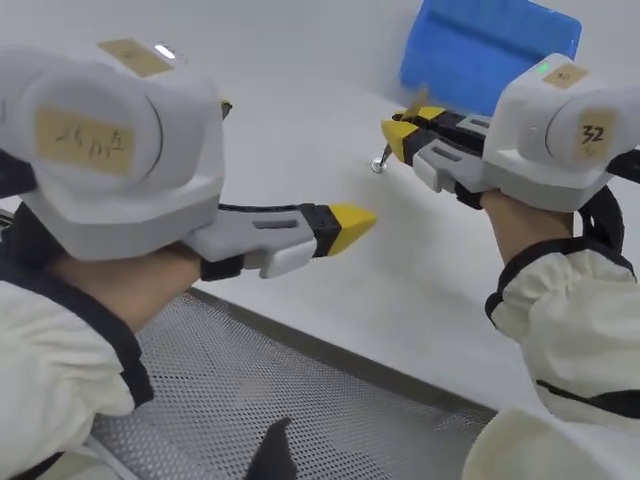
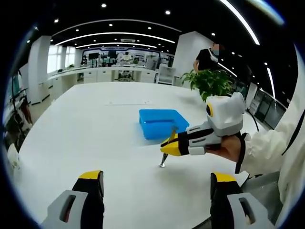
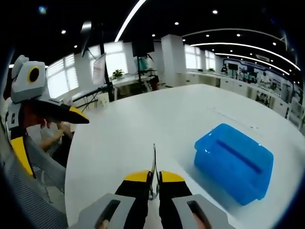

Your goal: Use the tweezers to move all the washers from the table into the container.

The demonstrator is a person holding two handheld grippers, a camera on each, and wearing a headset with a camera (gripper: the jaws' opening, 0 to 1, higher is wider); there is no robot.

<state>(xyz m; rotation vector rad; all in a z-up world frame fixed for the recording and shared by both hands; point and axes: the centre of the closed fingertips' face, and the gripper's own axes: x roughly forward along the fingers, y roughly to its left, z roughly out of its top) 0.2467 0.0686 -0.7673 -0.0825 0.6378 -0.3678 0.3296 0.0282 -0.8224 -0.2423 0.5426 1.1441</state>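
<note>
Currently: the right gripper (image 3: 153,177) has its fingers (image 3: 137,179) pressed together on the tweezers (image 3: 154,160), whose legs run out ahead of the yellow tips. In the head view the tweezers point down at the white bench (image 1: 300,130), with their tips at or just above the surface; contact cannot be told. The blue container (image 3: 234,162) sits on the bench beyond and to the right of the tweezers, apart from them. The left gripper (image 2: 157,175) hangs over the near bench with its fingers (image 2: 90,191) wide apart, holding nothing. The washers are too small to make out, and whether one is caught between the tweezer tips cannot be told.

Judged step: a pick at the bench, or the start of a carry.

Risks from here:
- **Flick:** the tweezers are already squeezed, so pressure at the tips looks hard to vary. A washer could shoot off across the smooth bench.
- **Push:** a washer lying flat gives the tips little to bite on, so scraping may push it instead of lifting it.
- **Twist:** the tweezers could turn in the grip if the tips press hard on the bench.
- **Drop:** on the carry, a tilt or a knock against the container wall could drop the washer short.
</note>
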